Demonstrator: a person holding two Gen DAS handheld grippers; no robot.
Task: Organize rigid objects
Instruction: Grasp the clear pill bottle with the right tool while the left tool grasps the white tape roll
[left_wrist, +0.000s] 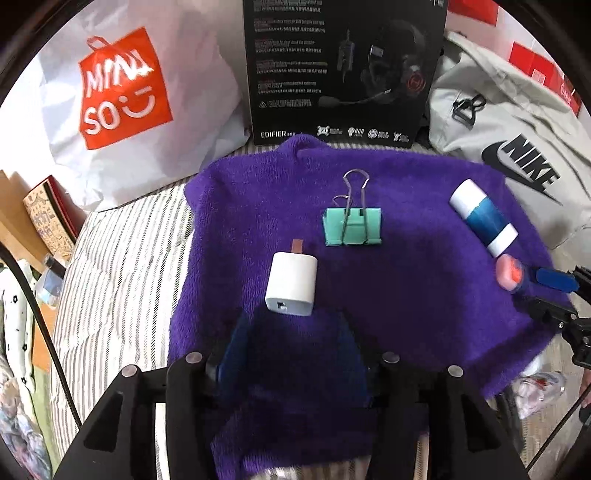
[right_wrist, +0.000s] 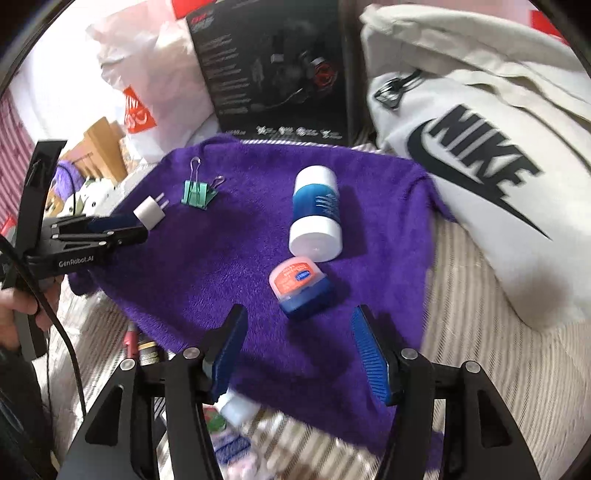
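- The right gripper (right_wrist: 299, 354) stands wide open at the bottom of its own view, blue pads apart, holding nothing; the small lip-balm jar (right_wrist: 301, 286) lies just ahead of the gap, on its side, pink lid face tilted toward the upper left.
- The left gripper (left_wrist: 291, 354) is also spread with nothing between its fingers; the white charger (left_wrist: 291, 284) sits just beyond its tips, near the frame's centre.
- The charger lies flat, long axis running up the frame, its prongs pointing away toward the top and its port face toward the camera.
- The green binder clip (left_wrist: 352, 225) rests above and right of the charger, wire handles pointing to the top.
- The blue-and-white bottle (left_wrist: 484, 221) lies on its side at right, long axis slanting from upper left to lower right.
- All four rest on the purple towel (left_wrist: 406, 295); no container holds them.
- Behind stand a black headset box (left_wrist: 343, 70), a white shopping bag (left_wrist: 122, 99) and a grey Nike bag (left_wrist: 517, 147).
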